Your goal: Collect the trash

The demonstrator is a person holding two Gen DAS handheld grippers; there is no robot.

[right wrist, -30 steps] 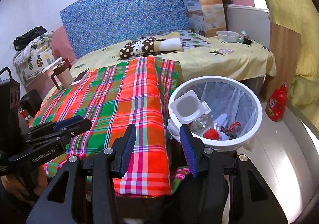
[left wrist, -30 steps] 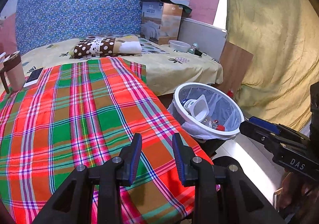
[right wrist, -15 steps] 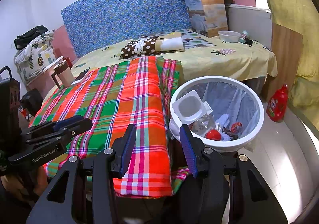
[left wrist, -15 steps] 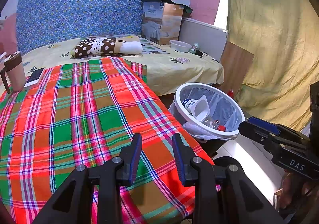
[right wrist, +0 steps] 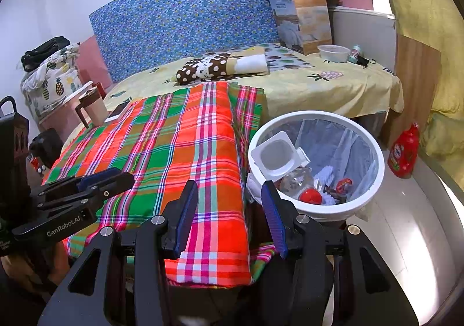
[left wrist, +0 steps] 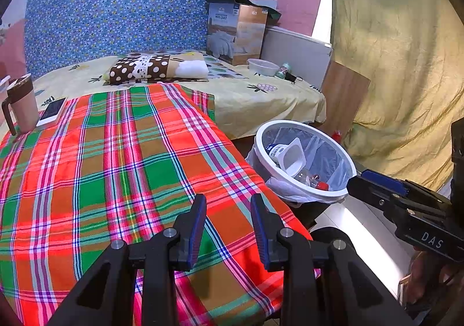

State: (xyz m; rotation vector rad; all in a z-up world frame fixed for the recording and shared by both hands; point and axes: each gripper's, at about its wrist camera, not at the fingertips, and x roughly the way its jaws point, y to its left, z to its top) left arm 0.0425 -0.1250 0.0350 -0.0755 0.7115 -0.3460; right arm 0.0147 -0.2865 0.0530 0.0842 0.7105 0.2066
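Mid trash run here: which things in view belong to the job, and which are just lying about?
Job:
bin
white tub in it
red-capped bottle in it
left gripper, open, empty
right gripper, open, empty

Lying about:
mug
phone
plaid blanket
pillow
box
bowl
red jug

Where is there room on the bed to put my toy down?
The plaid blanket is bare from the mug and phone at its far left corner down to both open grippers. The yellow sheet is free between the pillow and the bowl. The trash bin holds trash.
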